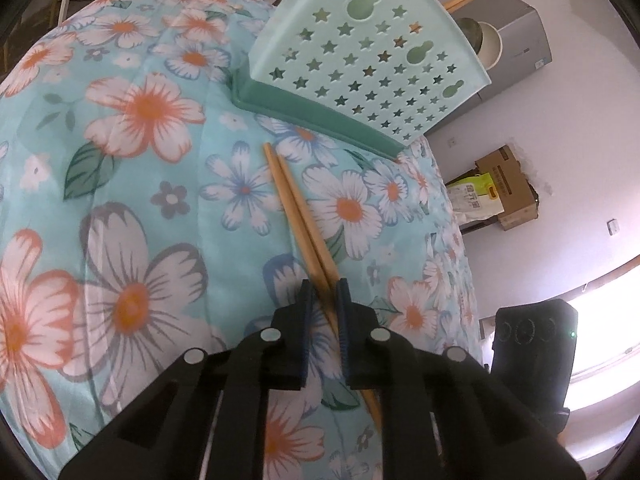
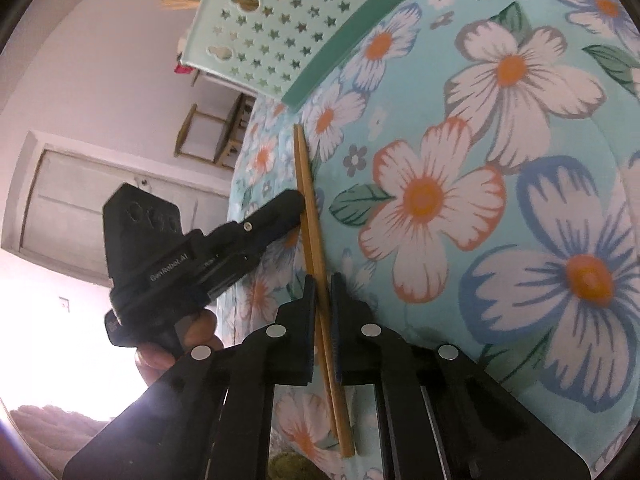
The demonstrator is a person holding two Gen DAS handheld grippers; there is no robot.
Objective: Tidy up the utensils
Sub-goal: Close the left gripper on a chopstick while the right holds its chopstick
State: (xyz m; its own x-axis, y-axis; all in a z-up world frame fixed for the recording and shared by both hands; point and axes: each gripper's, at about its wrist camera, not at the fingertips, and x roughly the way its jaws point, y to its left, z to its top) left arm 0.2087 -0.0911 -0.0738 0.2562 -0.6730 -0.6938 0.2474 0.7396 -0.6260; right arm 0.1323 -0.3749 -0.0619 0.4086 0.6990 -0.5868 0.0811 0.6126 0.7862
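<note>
You are working in a lived-in home, on a surface spread with a soft turquoise cloth printed with big white and orange flowers. Around you are plain white walls, a panelled white door, a small wooden stool, and cardboard boxes stacked on the floor beside a grey appliance. A mint plastic utensil drainer with star-shaped holes adds to the domestic look.
</note>
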